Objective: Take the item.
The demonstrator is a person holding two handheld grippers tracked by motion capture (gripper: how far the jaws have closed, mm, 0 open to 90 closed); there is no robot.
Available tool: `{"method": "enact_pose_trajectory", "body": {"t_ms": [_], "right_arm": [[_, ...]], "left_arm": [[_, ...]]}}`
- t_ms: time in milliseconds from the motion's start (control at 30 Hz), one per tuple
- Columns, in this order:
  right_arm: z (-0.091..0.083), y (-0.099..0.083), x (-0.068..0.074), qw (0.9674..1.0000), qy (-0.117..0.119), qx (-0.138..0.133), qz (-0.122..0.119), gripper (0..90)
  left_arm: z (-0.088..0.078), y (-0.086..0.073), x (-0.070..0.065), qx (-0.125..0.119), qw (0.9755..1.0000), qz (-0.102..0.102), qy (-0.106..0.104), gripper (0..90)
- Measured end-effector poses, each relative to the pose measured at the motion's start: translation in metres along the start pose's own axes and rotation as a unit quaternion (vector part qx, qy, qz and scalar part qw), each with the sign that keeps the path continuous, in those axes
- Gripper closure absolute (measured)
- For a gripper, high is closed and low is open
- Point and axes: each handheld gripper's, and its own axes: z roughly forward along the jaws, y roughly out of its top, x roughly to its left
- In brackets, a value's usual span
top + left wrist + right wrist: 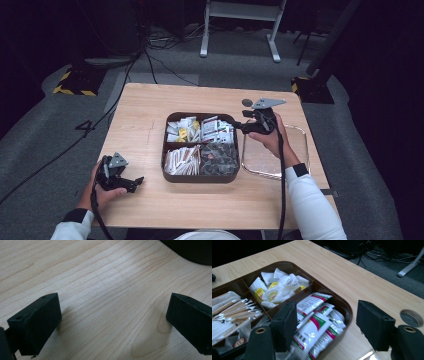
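At the middle of the counter (150, 200) we see a dark brown tray (201, 178) split into four compartments. Its 10 o'clock compartment holds white and yellow tea bags (277, 290), its 2 o'clock one white sachets with green and magenta bands (315, 325), its 8 o'clock one pale paper sticks (235, 308), and its 4 o'clock one small dark packets (219, 157).

The right tongs (233, 123) hover at the tray's 2 o'clock corner, held by the right hand (274, 140). In the right gripper view we see them (327, 322) released, jaws well apart; one jaw stands over the banded sachets and the other over bare counter just outside the tray rim, and nothing lies between them.

Just beside the tray at 3 o'clock lies a clear glass dish (300, 170), partly under the right hand. At 1 o'clock from the tray a round grey grommet (411, 318) sits in the counter.

Well apart from the tray at 8 o'clock, the left hand (102, 192) holds the left tongs (136, 182) low over the counter. In the left gripper view they (113, 320) are released too, jaws wide, with only wood grain between them and the tray's dark edge at the upper right corner.
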Motion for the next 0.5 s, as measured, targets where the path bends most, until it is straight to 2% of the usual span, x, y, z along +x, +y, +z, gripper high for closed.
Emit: {"method": "enact_pose_trajectory", "body": {"t_ms": [100, 233, 300, 433, 500], "right_arm": [[0.012, 0.009, 0.008, 0.9999, 0.006, 0.008, -0.010, 34.2], [0.033, 0.019, 0.016, 0.9996, 0.021, 0.016, -0.005, 34.3], [0.042, 0.023, 0.020, 0.9995, 0.019, 0.022, -0.011, 34.6], [0.057, 0.030, 0.023, 0.9992, 0.020, 0.033, -0.006, 34.4], [0.064, 0.032, 0.025, 0.9989, 0.028, 0.038, -0.001, 34.4]], "left_arm": [[0.000, 0.000, 0.000, 0.000, 1.0000, 0.000, 0.000, 0.2], [0.000, 0.000, 0.000, 0.000, 1.0000, 0.000, 0.000, 0.2], [0.000, 0.000, 0.000, 0.000, 1.0000, 0.000, 0.000, 0.2], [0.000, 0.000, 0.000, 0.001, 1.0000, 0.001, 0.000, 0.2], [0.000, 0.000, 0.000, 0.001, 1.0000, 0.001, 0.000, 0.2]]}}
